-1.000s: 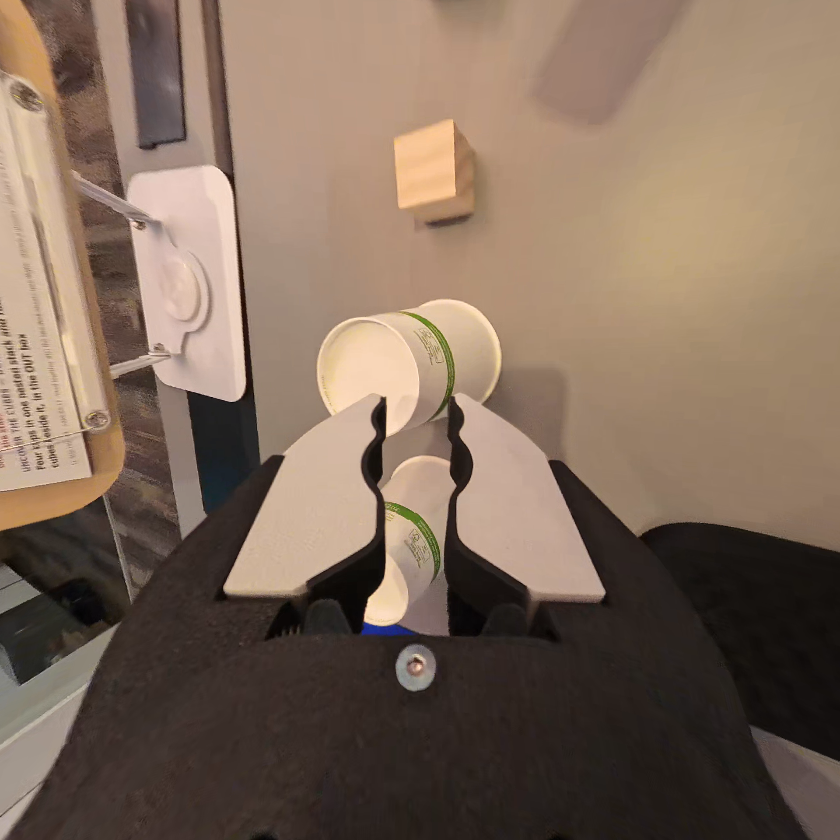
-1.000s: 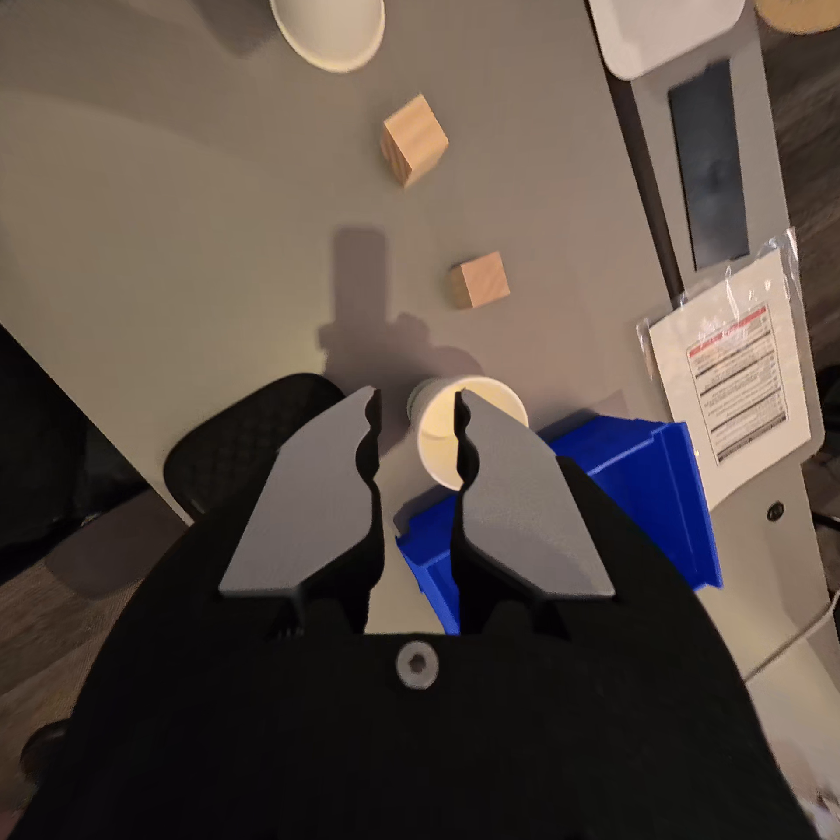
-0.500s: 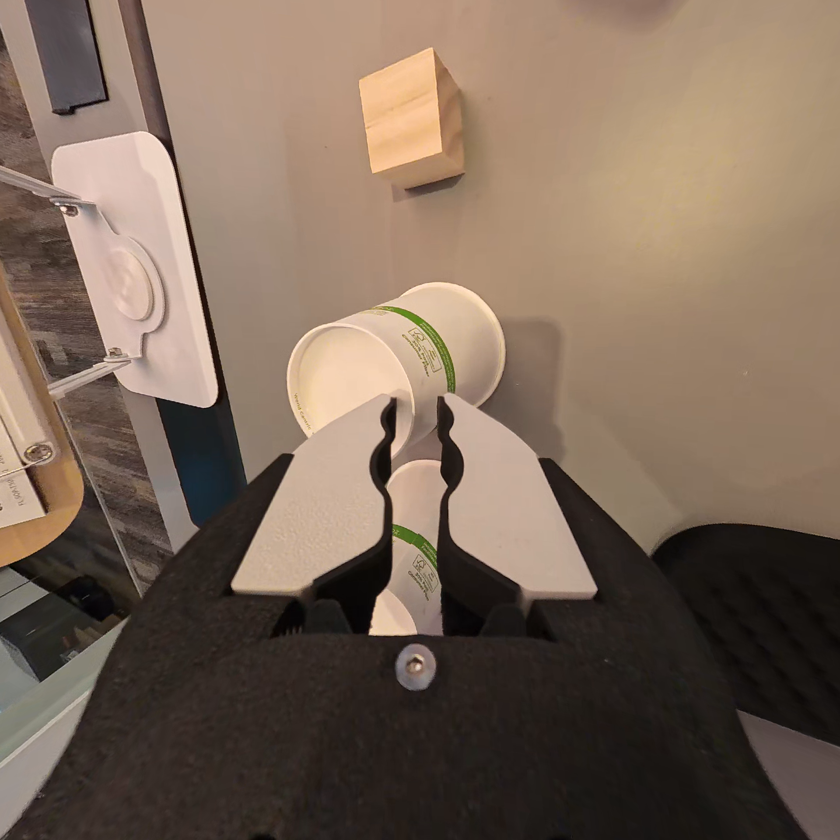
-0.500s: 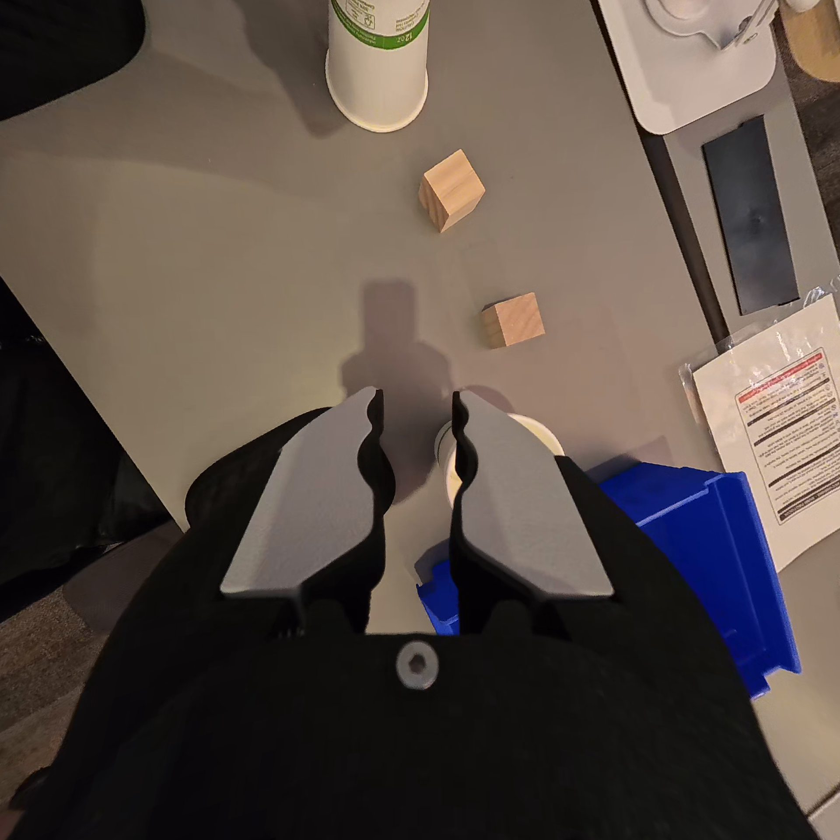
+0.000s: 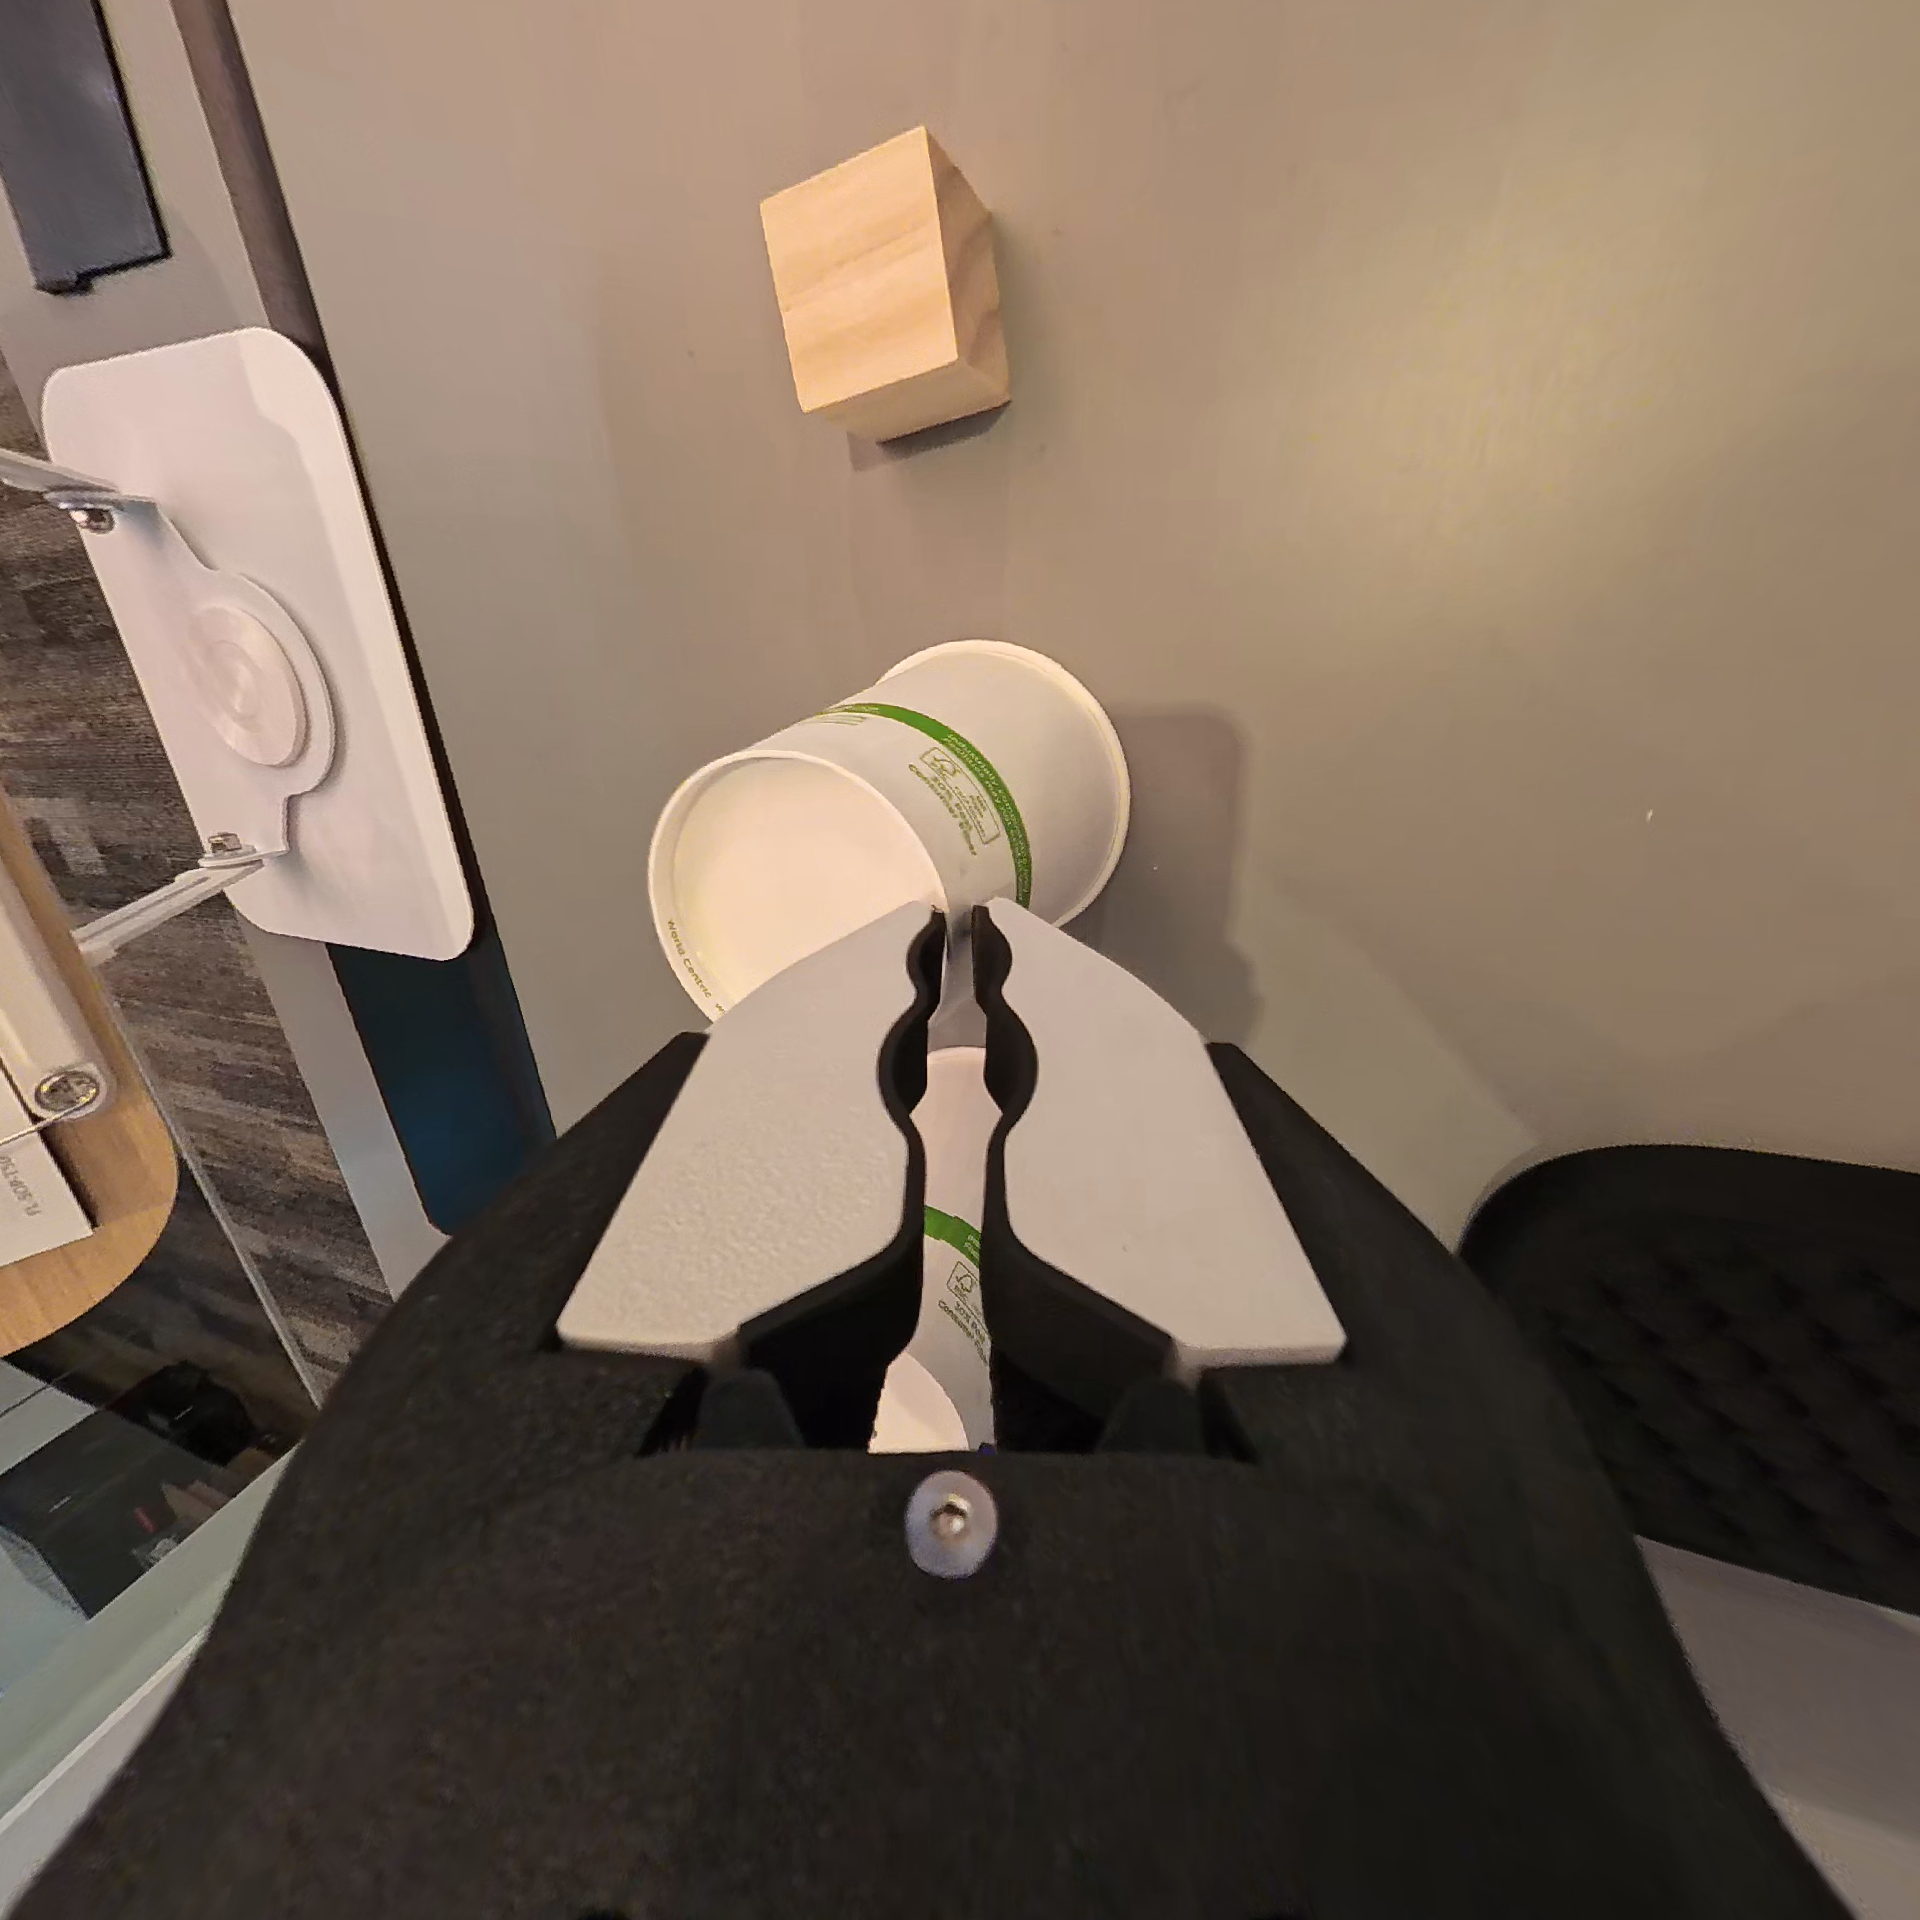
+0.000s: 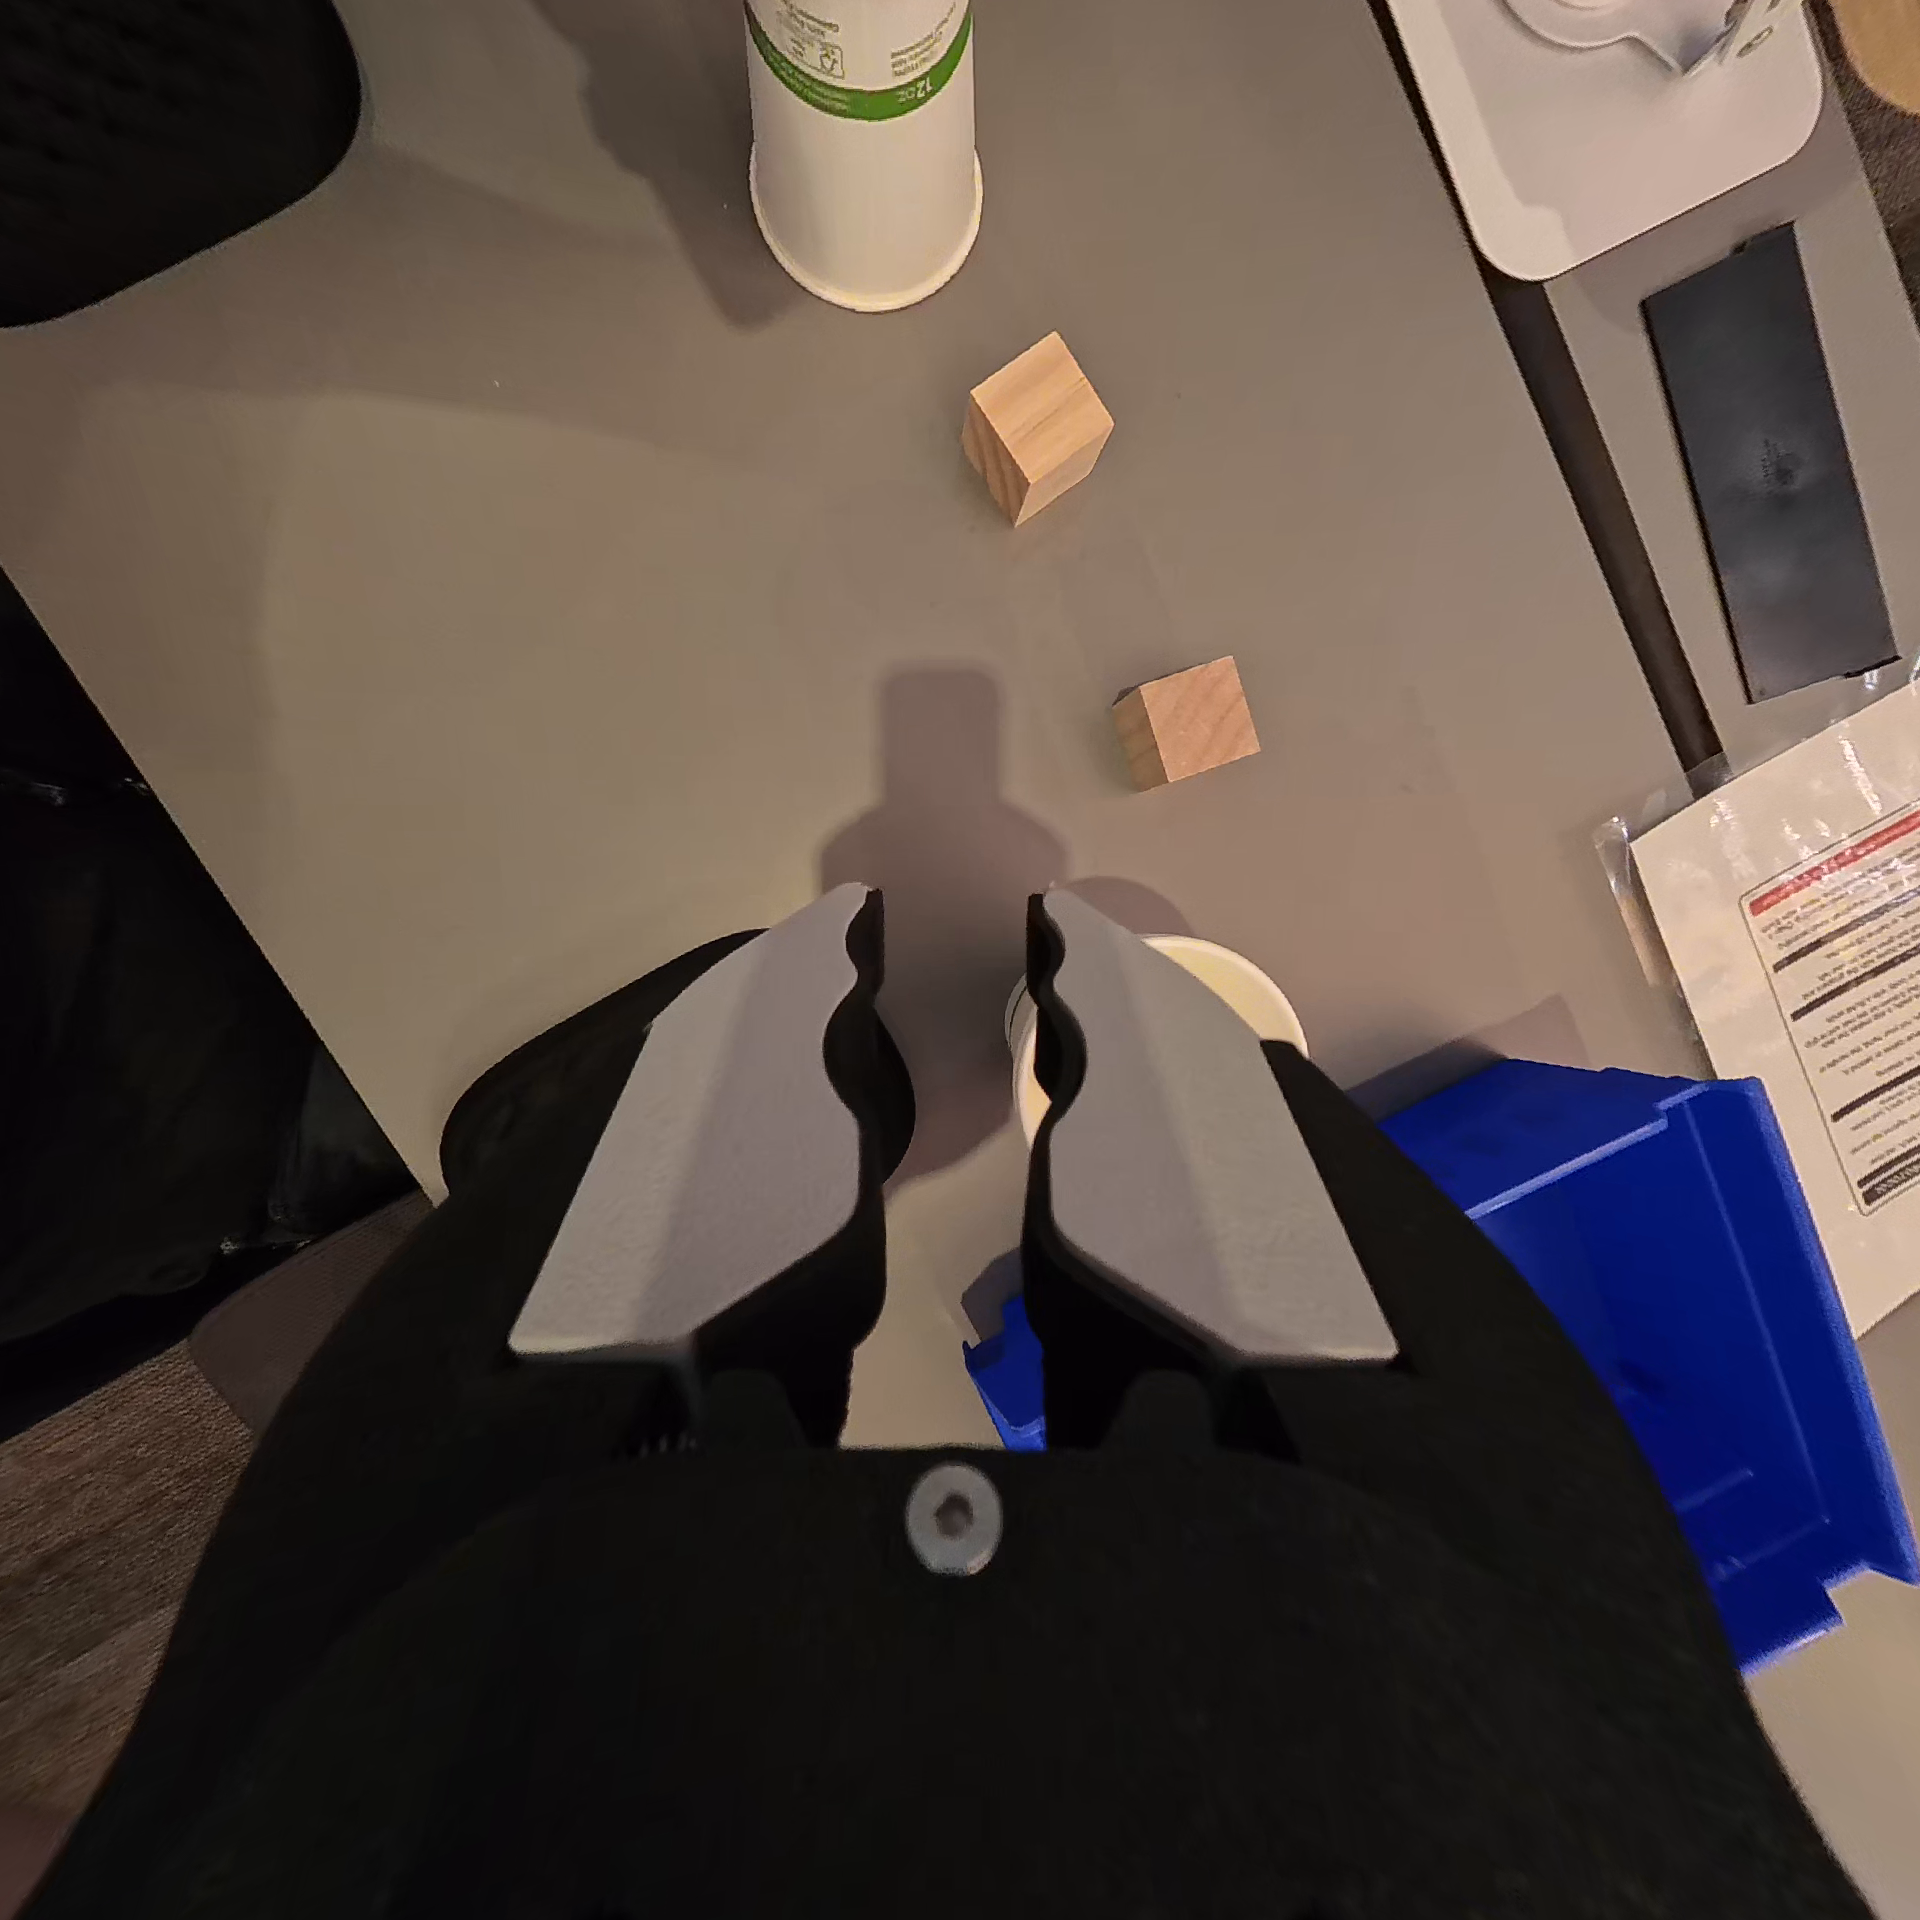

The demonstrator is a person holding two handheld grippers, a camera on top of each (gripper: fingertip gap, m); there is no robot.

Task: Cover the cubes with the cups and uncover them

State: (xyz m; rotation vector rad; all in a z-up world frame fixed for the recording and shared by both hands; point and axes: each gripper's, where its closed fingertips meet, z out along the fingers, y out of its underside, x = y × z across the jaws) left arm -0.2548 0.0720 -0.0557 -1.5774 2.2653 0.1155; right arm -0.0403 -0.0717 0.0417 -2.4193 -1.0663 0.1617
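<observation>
Left tool (image 5: 958, 912) nearly closed, pinching base rim of inverted cup (image 5: 914, 821), mouth down on table (image 5: 1455, 520). Right tool (image 6: 954, 906) parted, empty, above table. Two cups (second (image 6: 1164, 1023) partly hidden behind right finger), two wooden cubes (image 6: 1037, 426) (image 6: 1188, 721) uncovered. Blue bin (image 6: 1621, 1288) beside.

Blue bin (image 6: 1621, 1299) half behind hand-held gripper (image 6: 954, 906)

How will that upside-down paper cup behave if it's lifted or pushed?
Probably light and thin-walled: the inverted paper cup may dent where the left gripper seems to pinch its base rim. Standing tall on the table, it would likely tip if pushed high.
</observation>
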